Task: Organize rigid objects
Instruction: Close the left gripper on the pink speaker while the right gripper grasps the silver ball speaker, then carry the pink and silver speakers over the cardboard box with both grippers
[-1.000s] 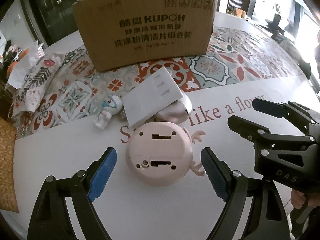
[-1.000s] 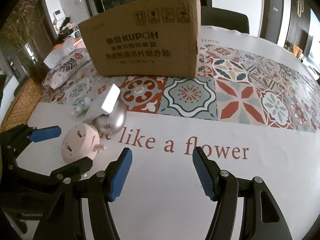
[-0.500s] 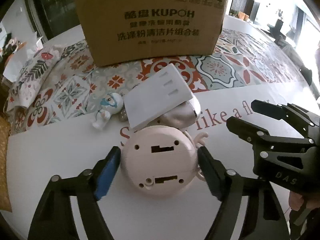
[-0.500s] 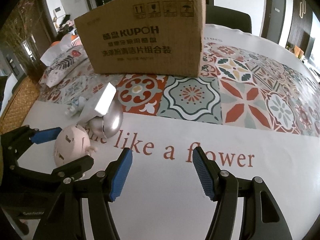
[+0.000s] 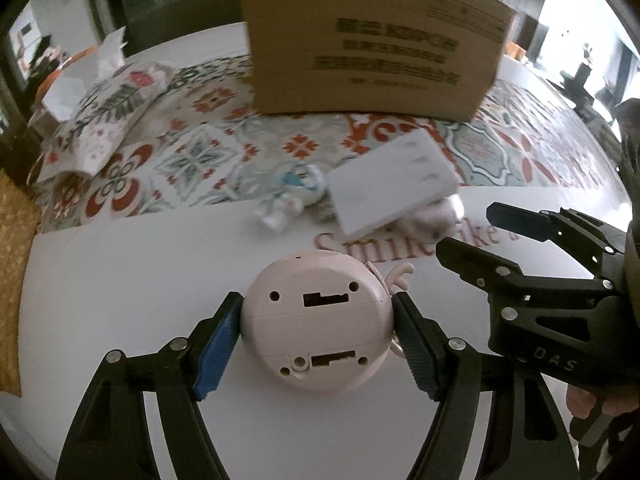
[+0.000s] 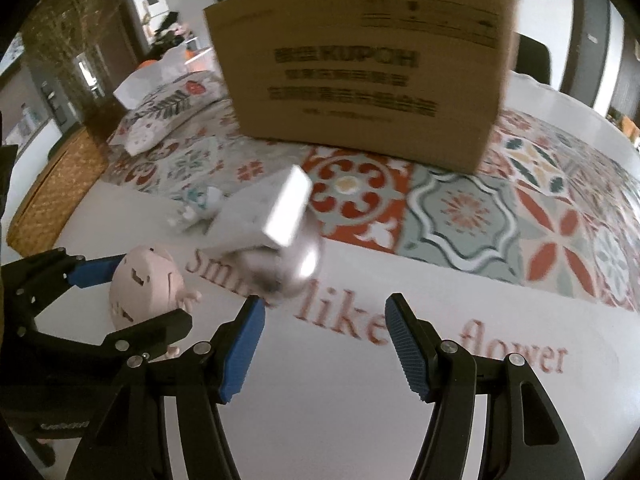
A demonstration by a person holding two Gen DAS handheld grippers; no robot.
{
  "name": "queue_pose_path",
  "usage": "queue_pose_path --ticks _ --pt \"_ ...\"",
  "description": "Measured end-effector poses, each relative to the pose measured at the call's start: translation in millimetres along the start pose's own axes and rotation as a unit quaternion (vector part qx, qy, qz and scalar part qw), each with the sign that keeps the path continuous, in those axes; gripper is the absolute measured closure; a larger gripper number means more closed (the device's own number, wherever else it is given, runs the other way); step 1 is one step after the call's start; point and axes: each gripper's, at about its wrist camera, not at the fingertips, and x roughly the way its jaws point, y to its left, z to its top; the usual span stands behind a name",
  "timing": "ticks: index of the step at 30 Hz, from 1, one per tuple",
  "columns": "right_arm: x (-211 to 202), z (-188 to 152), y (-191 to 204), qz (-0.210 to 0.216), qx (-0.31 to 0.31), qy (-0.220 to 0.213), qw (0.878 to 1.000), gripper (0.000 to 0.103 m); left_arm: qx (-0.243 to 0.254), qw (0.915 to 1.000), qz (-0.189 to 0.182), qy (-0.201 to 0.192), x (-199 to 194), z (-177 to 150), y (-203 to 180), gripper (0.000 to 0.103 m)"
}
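Note:
A round pink toy (image 5: pixel 316 320) lies base-up on the white tablecloth, and my left gripper (image 5: pixel 316 305) is shut on it, its blue pads pressing on both sides. The right wrist view shows the same pink toy (image 6: pixel 140 284) inside the left gripper (image 6: pixel 149 292). Behind it a white flat box (image 5: pixel 392 184) leans on a silver egg-shaped object (image 5: pixel 436 216), with a small white and blue figurine (image 5: pixel 296 188) to their left. My right gripper (image 6: pixel 325 308) stands open over bare cloth just in front of the silver object (image 6: pixel 296 264), with nothing between its fingers.
A brown cardboard box (image 6: pixel 360 68) stands at the back on the patterned tile cloth (image 6: pixel 460 208). A floral pouch (image 5: pixel 104 120) with white paper lies at the back left. A woven mat (image 5: pixel 12 260) sits at the left edge. The right gripper (image 5: pixel 470 232) hangs right of the toy.
The left gripper closed in on the pink toy and now grips it. Both grippers have shifted, so the cardboard box and the white box sit further right in the left wrist view.

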Motion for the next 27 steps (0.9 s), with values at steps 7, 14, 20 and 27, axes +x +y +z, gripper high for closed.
queue_pose_path --ticks 7,14,20,27 --pt "20.2 15.9 17.5 0.021 -0.017 0.006 1.0 0.039 -0.03 0.9996 0.003 0.0 1.6 2.6 21.0 0.029" --pt "28.5 24.5 25.8 0.014 -0.031 -0.002 0.999 0.043 -0.041 0.9992 0.005 -0.002 4.4 8.3 29.2 0.029" --pt "27.4 24.6 23.2 0.008 -0.029 0.0 1.0 0.049 -0.044 0.999 0.0 -0.004 4.4 9.1 27.2 0.029" --pt "10.0 15.2 17.3 -0.008 -0.016 -0.001 1.0 0.049 -0.036 0.9992 -0.014 -0.014 -1.7 5.9 16.8 0.029"
